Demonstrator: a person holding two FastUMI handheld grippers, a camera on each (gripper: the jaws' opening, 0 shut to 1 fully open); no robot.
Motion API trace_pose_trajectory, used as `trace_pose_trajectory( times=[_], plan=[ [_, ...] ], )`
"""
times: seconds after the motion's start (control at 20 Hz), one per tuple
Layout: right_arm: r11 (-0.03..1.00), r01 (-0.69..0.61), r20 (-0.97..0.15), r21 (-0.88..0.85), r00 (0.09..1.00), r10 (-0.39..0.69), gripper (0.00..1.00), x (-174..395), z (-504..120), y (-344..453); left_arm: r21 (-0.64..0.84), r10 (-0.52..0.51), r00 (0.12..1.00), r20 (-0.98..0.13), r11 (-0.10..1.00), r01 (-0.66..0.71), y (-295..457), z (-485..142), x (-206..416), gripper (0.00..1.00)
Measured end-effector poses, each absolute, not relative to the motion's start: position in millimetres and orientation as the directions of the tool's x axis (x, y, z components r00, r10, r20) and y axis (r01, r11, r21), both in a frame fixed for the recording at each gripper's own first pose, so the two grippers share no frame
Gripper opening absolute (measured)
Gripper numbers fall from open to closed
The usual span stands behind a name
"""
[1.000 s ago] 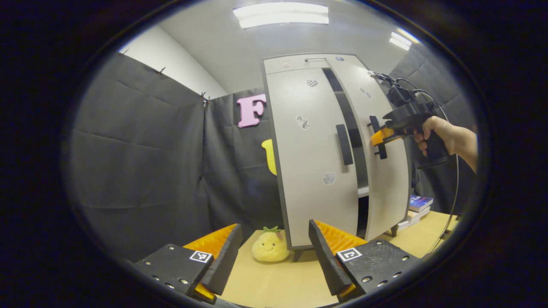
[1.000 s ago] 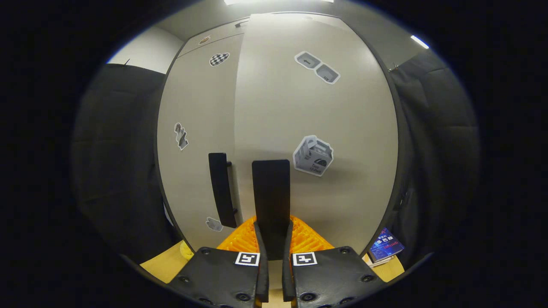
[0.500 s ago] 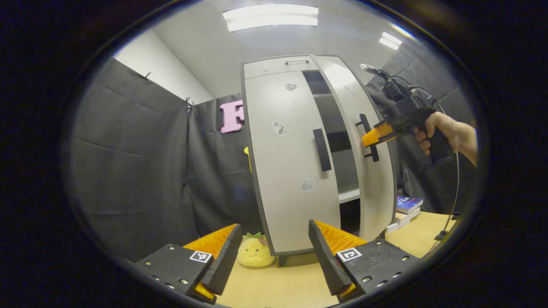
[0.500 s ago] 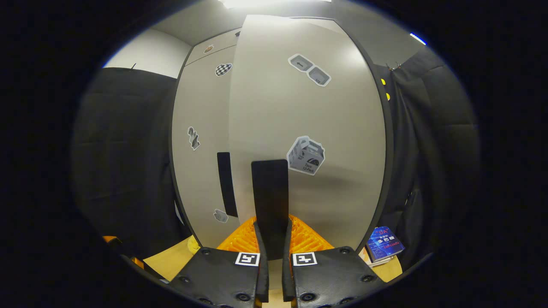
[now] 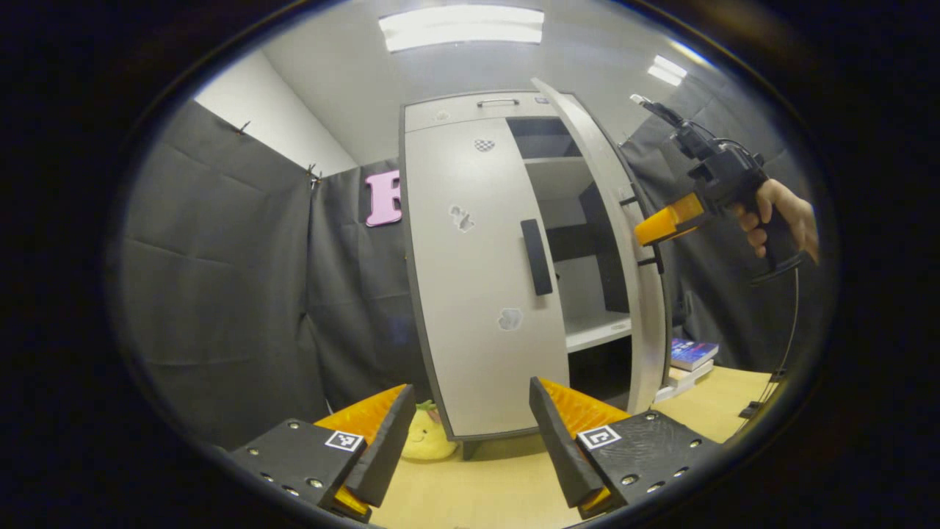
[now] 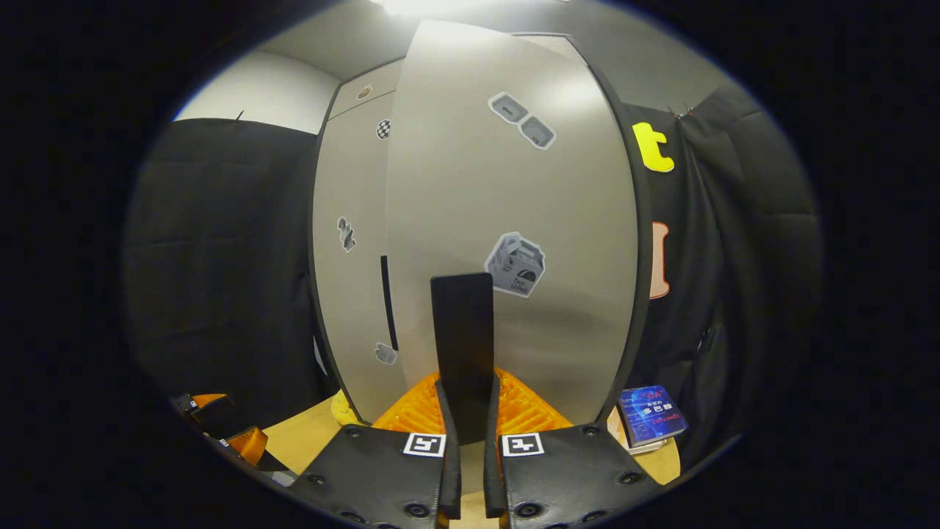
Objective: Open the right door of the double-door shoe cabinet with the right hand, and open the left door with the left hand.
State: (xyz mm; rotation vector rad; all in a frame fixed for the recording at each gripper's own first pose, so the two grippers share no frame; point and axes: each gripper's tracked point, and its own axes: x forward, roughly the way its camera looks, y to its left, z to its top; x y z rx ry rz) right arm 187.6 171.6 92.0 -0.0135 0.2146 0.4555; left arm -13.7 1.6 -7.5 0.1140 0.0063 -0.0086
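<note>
Black cloth hangs on the left side of my left gripper view. Low down there, my left gripper (image 5: 466, 441) has its jaws wide apart and holds nothing. It hangs over the wooden table (image 5: 477, 488), well back from the shoe cabinet (image 5: 499, 242). A yellow plush toy (image 5: 424, 437) sits by the cabinet's foot, half hidden behind one finger.

Next comes the left door (image 5: 477, 279). It is flat and shut, and its dark left handle (image 5: 536, 257) has nothing on it. That door is my left gripper's job, and I think it is not started yet.

Past that I see into the cabinet — a pale shelf (image 5: 598, 330) and dark space under it. So the right door (image 5: 624, 242) is swung out a good way, about half open by my guess. Its edge faces me.

Further right, a hand (image 5: 778, 220) holds my right gripper (image 5: 653, 229) up against that door. In the right gripper view the jaws of the right gripper (image 6: 466, 441) are pinched close on the right handle (image 6: 463, 345), a dark upright bar, with the door's front wide behind it.

Some books (image 5: 690, 356) lie on the table at the far right.

So one door is partly done — I judge it needs a bit more pull. Then the left gripper must reach its handle, close on it and pull.
</note>
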Motion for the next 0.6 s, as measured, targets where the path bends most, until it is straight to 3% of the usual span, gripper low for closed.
trace_pose_trajectory(
  times=[0.6],
  plan=[
    [0.896, -0.441, -0.201, 0.046, 0.875, 0.441, 0.13, 187.6, 96.1, 164.9, 0.110, -0.090, 0.996, -0.017, 0.990, 0.092, -50.2, -10.3, 1.6, 0.91]
  ],
)
